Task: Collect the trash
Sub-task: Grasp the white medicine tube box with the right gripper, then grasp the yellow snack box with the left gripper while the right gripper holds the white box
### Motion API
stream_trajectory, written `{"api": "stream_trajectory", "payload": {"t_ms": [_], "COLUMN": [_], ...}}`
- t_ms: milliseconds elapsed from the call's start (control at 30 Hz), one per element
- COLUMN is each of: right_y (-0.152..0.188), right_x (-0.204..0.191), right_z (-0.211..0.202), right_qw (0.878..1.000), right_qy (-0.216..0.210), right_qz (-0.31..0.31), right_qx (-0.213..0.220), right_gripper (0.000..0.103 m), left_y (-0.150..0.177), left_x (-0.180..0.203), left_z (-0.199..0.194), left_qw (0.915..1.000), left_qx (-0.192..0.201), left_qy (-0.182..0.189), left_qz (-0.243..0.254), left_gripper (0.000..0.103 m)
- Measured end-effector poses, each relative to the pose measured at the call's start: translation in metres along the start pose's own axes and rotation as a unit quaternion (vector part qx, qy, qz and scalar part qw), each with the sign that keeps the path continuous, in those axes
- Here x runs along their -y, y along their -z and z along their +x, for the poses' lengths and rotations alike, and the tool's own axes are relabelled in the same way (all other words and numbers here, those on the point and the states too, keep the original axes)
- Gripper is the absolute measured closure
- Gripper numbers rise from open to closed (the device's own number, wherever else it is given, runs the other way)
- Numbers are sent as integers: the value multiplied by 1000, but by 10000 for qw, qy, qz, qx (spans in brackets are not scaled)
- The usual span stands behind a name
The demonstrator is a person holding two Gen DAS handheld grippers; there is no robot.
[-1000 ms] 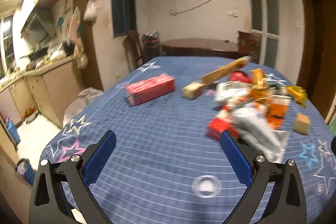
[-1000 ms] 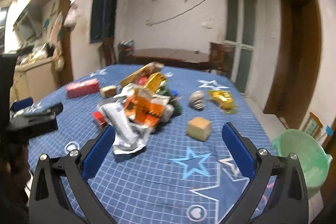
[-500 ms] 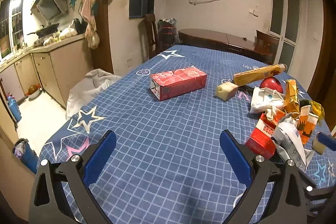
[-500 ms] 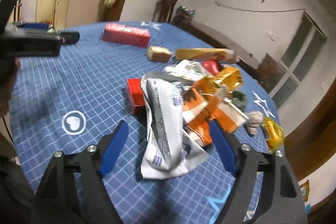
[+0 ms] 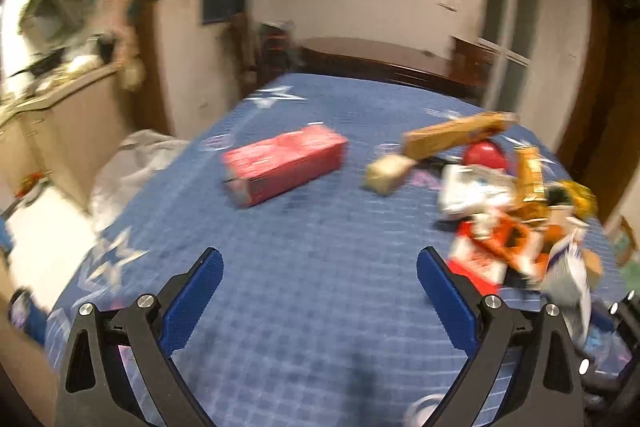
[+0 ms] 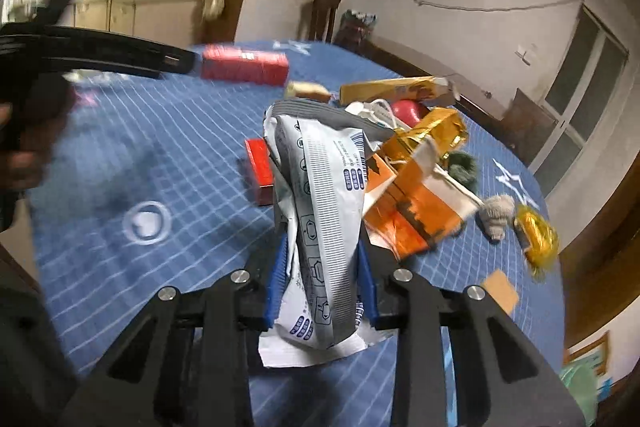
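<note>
Trash wrapper (image 6: 320, 227), grey-white, at the near edge of the pile on the table (image 6: 168, 139): my right tongs (image 6: 322, 279) have just been closing and pinch it; left tongs (image 5: 318, 301) spread, empty; next, I lift it clear

Covered in a blue checked cloth (image 5: 304, 299) with star prints, with a red carton (image 5: 284, 165) lying on its side toward the far left and a pale block (image 5: 386, 174) just beside a long yellow box (image 5: 456, 135). Heaped at the right with wrappers: a small red box (image 6: 260, 171), an orange carton (image 6: 412, 207), a gold foil pack (image 6: 432, 131). Dotted beyond the heap with a grey woolly lump (image 6: 496, 215) and a yellow foil wrapper (image 6: 536, 237).
</note>
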State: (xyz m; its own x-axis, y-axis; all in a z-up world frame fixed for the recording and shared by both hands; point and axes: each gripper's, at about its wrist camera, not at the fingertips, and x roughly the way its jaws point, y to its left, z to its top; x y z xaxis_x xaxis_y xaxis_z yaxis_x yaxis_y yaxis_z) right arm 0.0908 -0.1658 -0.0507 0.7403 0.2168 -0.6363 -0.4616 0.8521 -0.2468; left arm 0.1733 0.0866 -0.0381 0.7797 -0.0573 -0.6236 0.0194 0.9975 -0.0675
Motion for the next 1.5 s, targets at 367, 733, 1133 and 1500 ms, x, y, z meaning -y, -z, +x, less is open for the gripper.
{"api": "stream_trajectory", "payload": {"t_ms": [367,733,1133,1500], "right_y": [12,37,59,48], "right_x": [35,54,80,89], "right_z": [-30,-68,-127,-131], "right_qw": [9956,9862,9621,9556], "right_qy": [47,179,649,834], "right_qz": [913,1448,2169,2464], "right_qx": [199,777,1522,1383], "right_gripper": [72,70,71,71], "left_y": [-83,-90,-136,-198], "left_x": [77,122,239,230], "left_z": [114,1,-153,-321], "left_qw": [9827,9787,9674,9342], "left_qx": [-1248,877,1205,2296], "left_qy": [1219,1654,2064,2649], "left_qz": [627,837,837,657], "left_gripper": [6,6,6,6]}}
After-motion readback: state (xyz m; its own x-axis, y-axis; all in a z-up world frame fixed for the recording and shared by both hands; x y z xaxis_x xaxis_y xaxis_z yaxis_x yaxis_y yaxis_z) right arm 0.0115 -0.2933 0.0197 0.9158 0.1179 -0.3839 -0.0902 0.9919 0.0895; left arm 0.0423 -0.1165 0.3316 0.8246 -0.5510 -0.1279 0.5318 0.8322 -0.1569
